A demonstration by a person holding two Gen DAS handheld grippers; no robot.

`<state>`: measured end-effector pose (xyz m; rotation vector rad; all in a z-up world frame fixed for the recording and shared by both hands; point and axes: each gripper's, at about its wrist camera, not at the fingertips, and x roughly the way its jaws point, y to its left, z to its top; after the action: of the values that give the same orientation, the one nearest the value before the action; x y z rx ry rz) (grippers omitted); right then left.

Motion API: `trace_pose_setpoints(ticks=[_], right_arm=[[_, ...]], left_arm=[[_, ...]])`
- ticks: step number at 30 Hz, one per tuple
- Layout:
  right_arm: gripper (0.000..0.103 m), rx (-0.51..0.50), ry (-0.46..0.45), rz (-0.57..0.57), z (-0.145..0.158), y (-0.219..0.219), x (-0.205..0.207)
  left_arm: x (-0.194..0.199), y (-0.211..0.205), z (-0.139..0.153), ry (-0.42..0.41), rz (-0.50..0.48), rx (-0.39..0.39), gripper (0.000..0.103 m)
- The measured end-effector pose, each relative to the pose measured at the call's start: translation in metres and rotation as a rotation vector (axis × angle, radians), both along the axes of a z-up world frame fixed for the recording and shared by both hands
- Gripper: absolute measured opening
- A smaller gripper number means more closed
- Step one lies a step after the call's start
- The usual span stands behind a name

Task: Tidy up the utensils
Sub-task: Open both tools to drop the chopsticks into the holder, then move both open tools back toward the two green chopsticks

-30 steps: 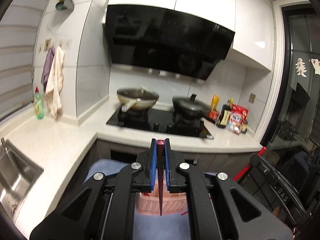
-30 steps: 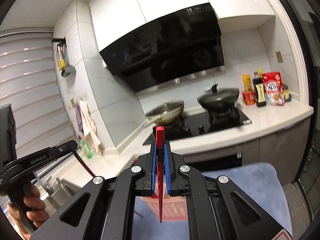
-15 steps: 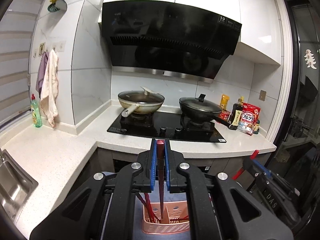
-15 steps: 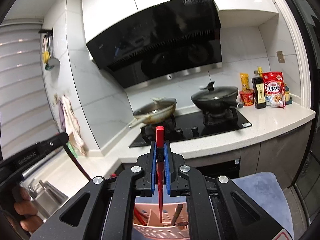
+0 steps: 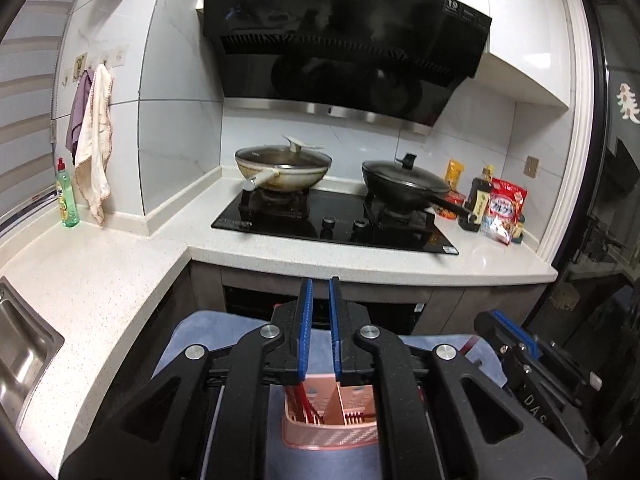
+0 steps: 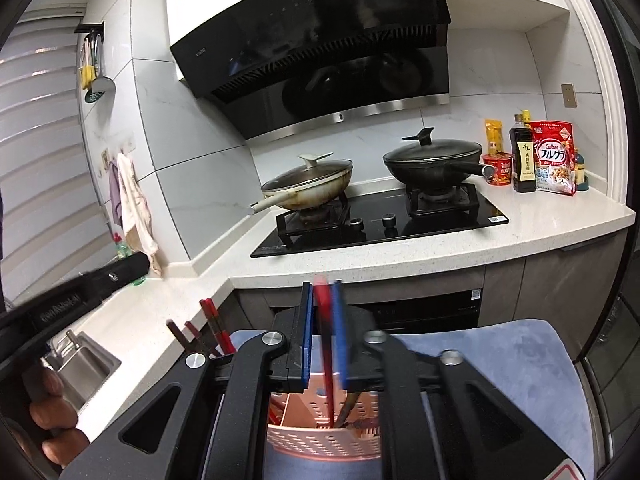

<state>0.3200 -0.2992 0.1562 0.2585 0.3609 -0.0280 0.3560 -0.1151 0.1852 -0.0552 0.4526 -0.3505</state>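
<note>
Your left tool [image 5: 318, 328] stands released above the pink basket [image 5: 328, 436], its blue pads [image 5: 305, 332] parted with nothing between them; red chopsticks [image 5: 302, 402] stand in the basket's left compartment, left of the divider. The basket sits on a blue cloth [image 5: 192, 336], with the white table [image 5: 92, 296] to its left running to the steel sink [image 5: 20, 356] at the far left edge, so the basket lies close beside that table's front edge. To the basket's right, your right tool [image 5: 516, 344] shows at the frame's side. From the right wrist view, your right tool [image 6: 322, 336] has its pads [image 6: 307, 336] slightly apart around a red chopstick [image 6: 326, 360], blurred, whose lower end reaches down into the basket [image 6: 320, 440] just right of the divider; whether the pads grip it I cannot tell. A dark utensil [image 6: 348, 412] leans in that same compartment. Left of the basket, more red chopsticks [image 6: 216, 328] stick up. Right of the basket the cloth [image 6: 520, 360] lies open and bare.
</note>
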Motion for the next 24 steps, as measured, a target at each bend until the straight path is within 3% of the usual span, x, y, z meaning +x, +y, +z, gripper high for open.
trace_pose_setpoints(ticks=[3,5,11,15,24], right_arm=[[0.019,-0.022,-0.011,0.001,0.005,0.005,-0.009],[0.03,-0.02,-0.017,0.002,0.007,0.006,-0.016],[0.032,-0.015,-0.008,0.002,0.011,0.004,-0.035],[0.033,-0.022,-0.008,0.004,0.012,0.005,-0.053],[0.041,-0.038,0.025,0.023,0.0,0.014,-0.113]], left_arm=[[-0.004,0.001,-0.005,0.018,0.008,0.001,0.028],[-0.008,0.003,-0.007,0.019,0.013,0.0,0.035],[-0.024,0.01,-0.008,0.021,0.031,0.014,0.045],[-0.04,0.019,-0.009,0.015,0.044,0.026,0.057],[-0.085,0.039,-0.024,0.034,0.052,0.081,0.063]])
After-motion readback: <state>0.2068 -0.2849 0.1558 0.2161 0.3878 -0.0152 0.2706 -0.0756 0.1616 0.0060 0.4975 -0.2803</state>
